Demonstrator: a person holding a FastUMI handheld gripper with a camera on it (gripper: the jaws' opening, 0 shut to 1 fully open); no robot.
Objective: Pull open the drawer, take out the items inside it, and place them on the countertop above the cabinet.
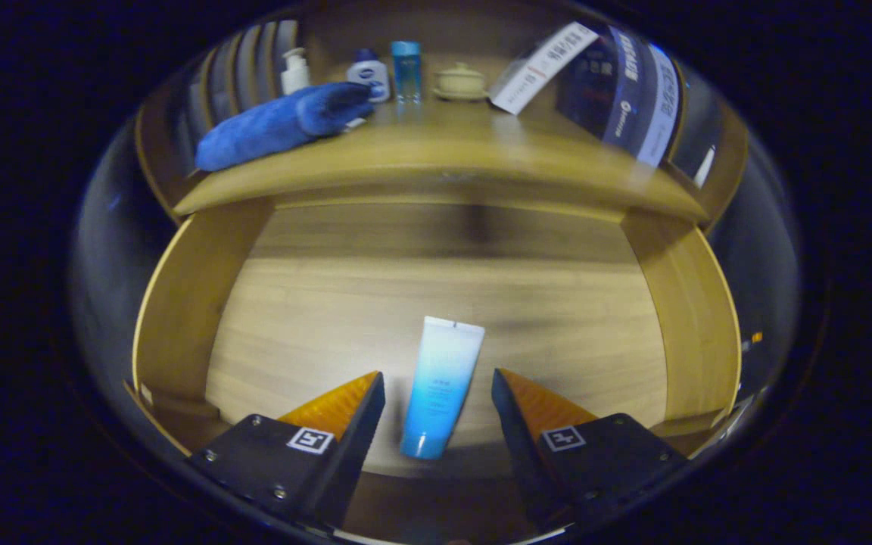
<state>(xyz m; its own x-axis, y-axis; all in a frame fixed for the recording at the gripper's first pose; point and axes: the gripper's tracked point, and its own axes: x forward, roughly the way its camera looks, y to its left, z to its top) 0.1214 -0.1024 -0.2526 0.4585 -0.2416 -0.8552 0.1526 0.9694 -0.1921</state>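
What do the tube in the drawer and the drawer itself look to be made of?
Tube: likely soft plastic, glossy white-to-blue surface, lying between the open jaws of the gripper. Drawer: wood or wood-look laminate, matte grain lines visible.

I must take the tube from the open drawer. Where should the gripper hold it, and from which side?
Grip the tube across its middle, coming from above. It lies flat on the drawer floor, lengthwise between the open gripper fingers, touching neither, so they can likely close on its two long sides.

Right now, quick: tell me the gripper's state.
Gripper: open, holding nothing; its fingers straddle the blue-white tube lying in the open drawer, not pressing it.
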